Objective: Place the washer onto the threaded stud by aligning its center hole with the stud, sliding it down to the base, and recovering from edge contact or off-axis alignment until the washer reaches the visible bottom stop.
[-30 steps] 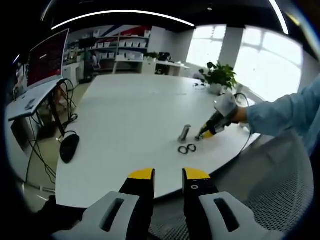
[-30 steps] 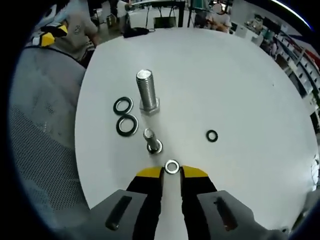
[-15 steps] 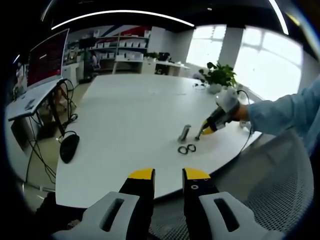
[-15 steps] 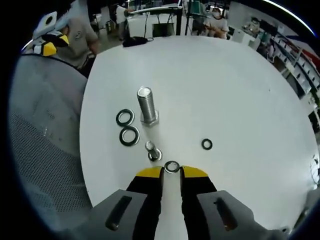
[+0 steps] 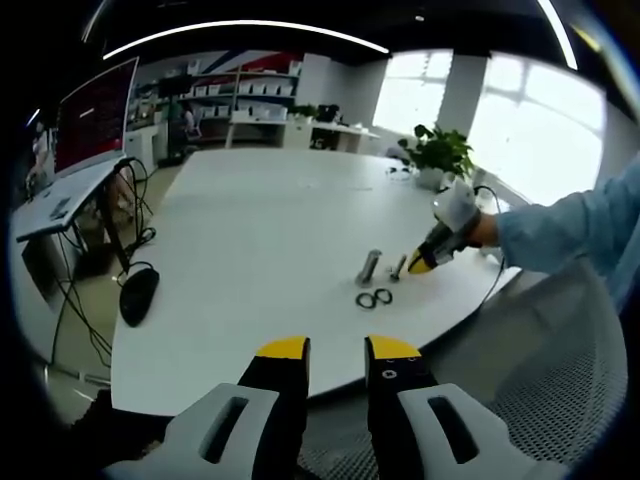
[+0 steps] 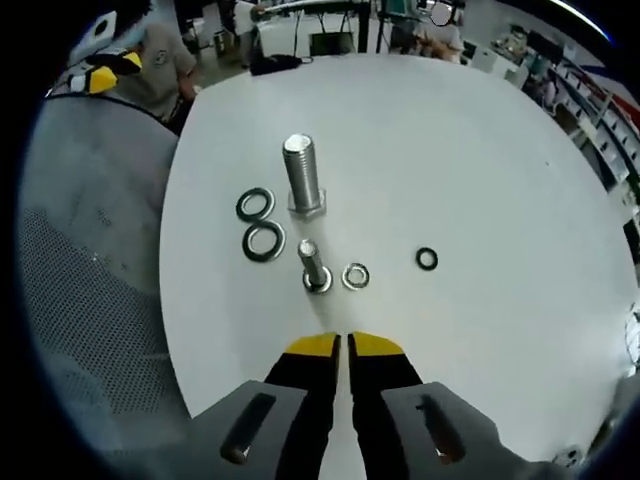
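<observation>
In the right gripper view a small silver washer (image 6: 355,276) lies flat on the white table (image 6: 480,150), just right of a short threaded stud (image 6: 315,268) that stands upright. My right gripper (image 6: 343,346) is shut with nothing in it, a little short of both. A taller bolt (image 6: 303,174) stands beyond the stud. In the left gripper view my left gripper (image 5: 338,350) is open and empty at the table's near edge. Far off, the right gripper (image 5: 424,262) hovers right of the short stud (image 5: 398,267) and the tall bolt (image 5: 370,267).
Two large dark washers (image 6: 260,224) lie left of the bolts, and a small black washer (image 6: 427,259) lies to the right. A mesh chair (image 6: 90,300) borders the table. In the left gripper view a mouse (image 5: 138,294), a monitor (image 5: 95,115) and a potted plant (image 5: 440,152) stand around.
The silver washer has left the right gripper's jaws and now lies on the table beside the short stud. The right gripper has drawn back and closed. The left gripper has not moved.
</observation>
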Available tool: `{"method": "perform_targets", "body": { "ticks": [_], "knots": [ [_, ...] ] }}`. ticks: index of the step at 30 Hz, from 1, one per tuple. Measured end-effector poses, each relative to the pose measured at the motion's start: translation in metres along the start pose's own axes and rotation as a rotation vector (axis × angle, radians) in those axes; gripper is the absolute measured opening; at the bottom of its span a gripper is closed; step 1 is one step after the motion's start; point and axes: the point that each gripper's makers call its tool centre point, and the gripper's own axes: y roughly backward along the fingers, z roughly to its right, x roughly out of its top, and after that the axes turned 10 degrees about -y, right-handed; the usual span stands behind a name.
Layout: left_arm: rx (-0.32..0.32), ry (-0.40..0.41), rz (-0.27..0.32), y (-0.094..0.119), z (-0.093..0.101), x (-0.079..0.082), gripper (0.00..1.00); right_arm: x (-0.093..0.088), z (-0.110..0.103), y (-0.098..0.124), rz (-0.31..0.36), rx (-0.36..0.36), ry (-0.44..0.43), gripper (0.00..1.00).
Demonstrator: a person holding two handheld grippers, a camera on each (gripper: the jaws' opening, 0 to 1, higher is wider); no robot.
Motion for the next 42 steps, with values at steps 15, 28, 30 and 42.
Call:
{"method": "perform_targets", "body": {
  "ticks": [15,28,30,42],
  "knots": [
    [0.0,0.004,0.003,0.0,-0.001,0.001,0.19,0.024,0.005,-0.002,0.012,0.009,0.087,0.18],
    [0.006,0.011,0.007,0.0,-0.002,0.001,0.19,0.039,-0.001,-0.02,-0.137,0.099,0.365,0.22],
    [-0.001,0.004,0.002,-0.001,-0.001,0.001,0.2,0.039,0.0,-0.023,-0.164,0.101,0.359,0.22],
    [0.003,0.008,0.004,-0.001,-0.001,0.001,0.2,0.041,0.004,-0.031,-0.175,0.121,0.314,0.17]
  ]
}}
